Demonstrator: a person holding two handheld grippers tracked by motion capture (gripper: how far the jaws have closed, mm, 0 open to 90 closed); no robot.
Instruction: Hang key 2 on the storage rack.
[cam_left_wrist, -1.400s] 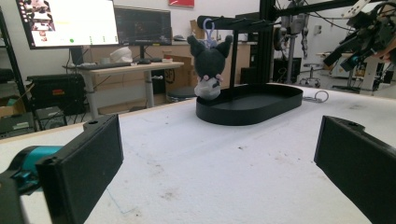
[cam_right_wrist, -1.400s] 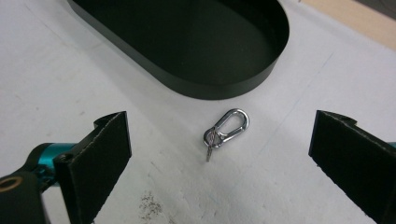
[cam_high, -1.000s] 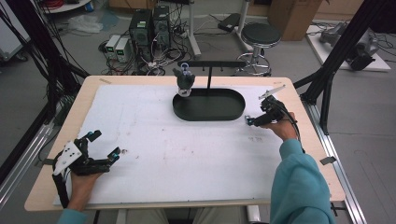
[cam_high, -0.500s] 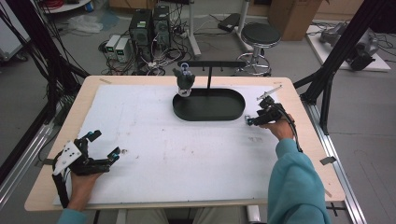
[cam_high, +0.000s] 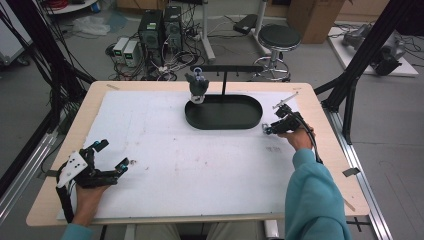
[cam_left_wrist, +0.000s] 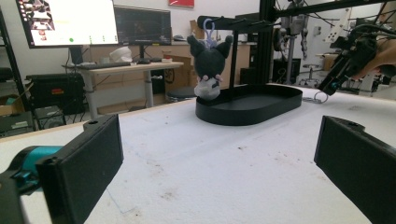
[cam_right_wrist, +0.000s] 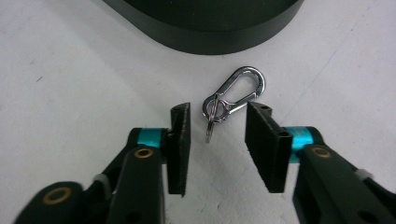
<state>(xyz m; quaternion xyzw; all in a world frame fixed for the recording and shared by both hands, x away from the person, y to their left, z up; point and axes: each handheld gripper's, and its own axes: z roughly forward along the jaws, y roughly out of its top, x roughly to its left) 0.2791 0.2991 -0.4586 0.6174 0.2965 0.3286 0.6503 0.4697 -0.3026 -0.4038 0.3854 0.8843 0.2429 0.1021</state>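
Note:
A silver carabiner (cam_right_wrist: 236, 95) with a small key ring lies flat on the white table just off the right end of the black oval stand base (cam_right_wrist: 210, 28). My right gripper (cam_right_wrist: 217, 135) points down over it, and its jaws have just been closing. The ring end lies between the pads, which stand clear of it on both sides. In the high view the right gripper (cam_high: 270, 129) sits at the base's (cam_high: 225, 125) right end. My left gripper (cam_high: 114, 155) rests wide open at the front left with nothing between its pads.
A dark plush toy (cam_high: 196, 86) hangs by a bluish clip from the stand's horizontal bar (cam_high: 227, 68) over the base's left end. A thin metal tool (cam_high: 285, 100) lies near the table's far right corner. White matting covers the table top.
The right hand has edged a little left toward the base's right end. The left hand and gripper have stayed where they were.

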